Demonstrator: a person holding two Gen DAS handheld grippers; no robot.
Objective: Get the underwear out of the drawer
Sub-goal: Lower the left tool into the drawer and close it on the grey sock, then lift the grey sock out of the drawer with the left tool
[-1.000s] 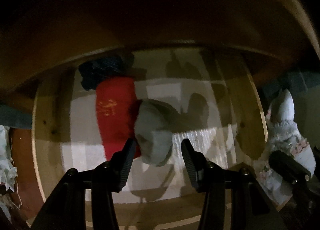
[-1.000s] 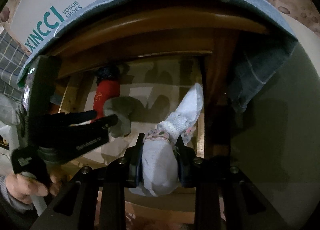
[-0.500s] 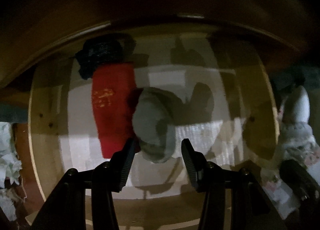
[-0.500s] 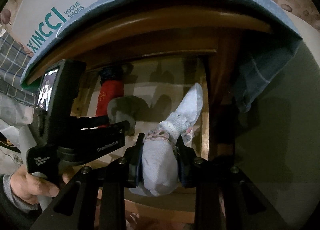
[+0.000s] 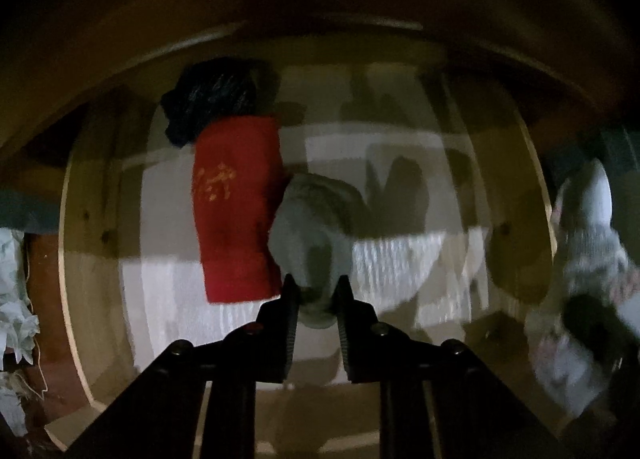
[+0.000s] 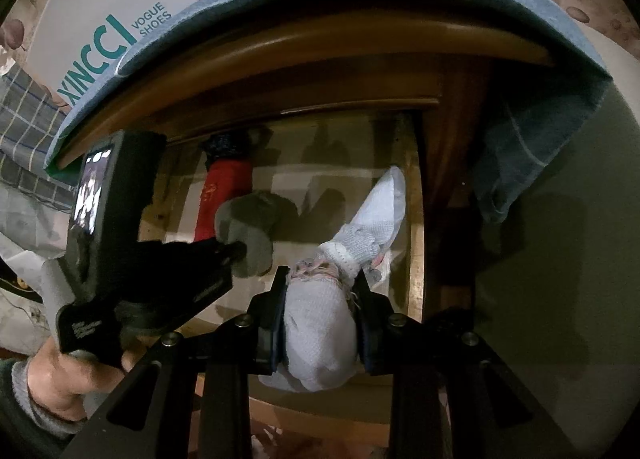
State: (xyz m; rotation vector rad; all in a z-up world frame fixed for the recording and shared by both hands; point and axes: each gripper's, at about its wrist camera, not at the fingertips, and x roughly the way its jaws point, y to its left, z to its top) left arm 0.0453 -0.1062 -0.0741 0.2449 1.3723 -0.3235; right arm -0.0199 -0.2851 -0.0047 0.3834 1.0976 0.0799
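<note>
The fingers of the left gripper point(image 5: 316, 301), wide apart a second ago, have just been closing and are now narrowed onto the near end of a grey bundle point(image 5: 310, 231) lying in the open drawer point(image 5: 100, 219). A grip seems made, so lifting is judged next. The bundle looks soft and rolled, touching a red roll point(image 5: 238, 211). A pale bundle point(image 6: 320, 323) is held clamped by the right gripper point(image 6: 320, 299) above the drawer's front edge.
</note>
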